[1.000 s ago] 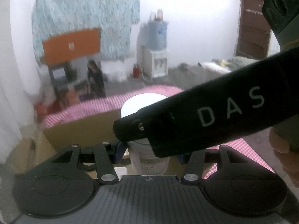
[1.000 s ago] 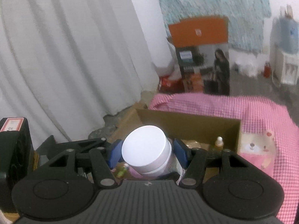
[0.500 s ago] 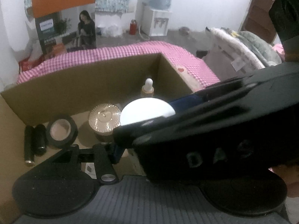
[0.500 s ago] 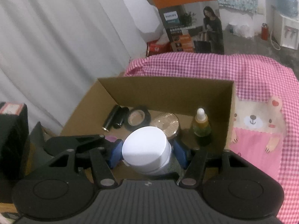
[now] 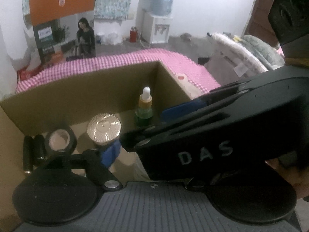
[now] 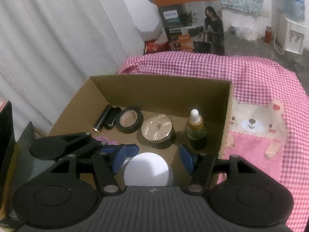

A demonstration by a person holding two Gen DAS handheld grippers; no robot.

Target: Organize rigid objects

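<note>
Both the left gripper [image 5: 135,135] and right gripper [image 6: 152,155] are opening around the white-lidded jar [image 6: 147,172], now down in the cardboard box [image 6: 162,94] beside four packed things.

My room is dimly lit, and the white lid [image 6: 147,169] glares under soft overhead light. Shadows pool inside my cardboard box [image 6: 160,94] (edges bend strongly), and the distant background looks soft and smeared.
</note>
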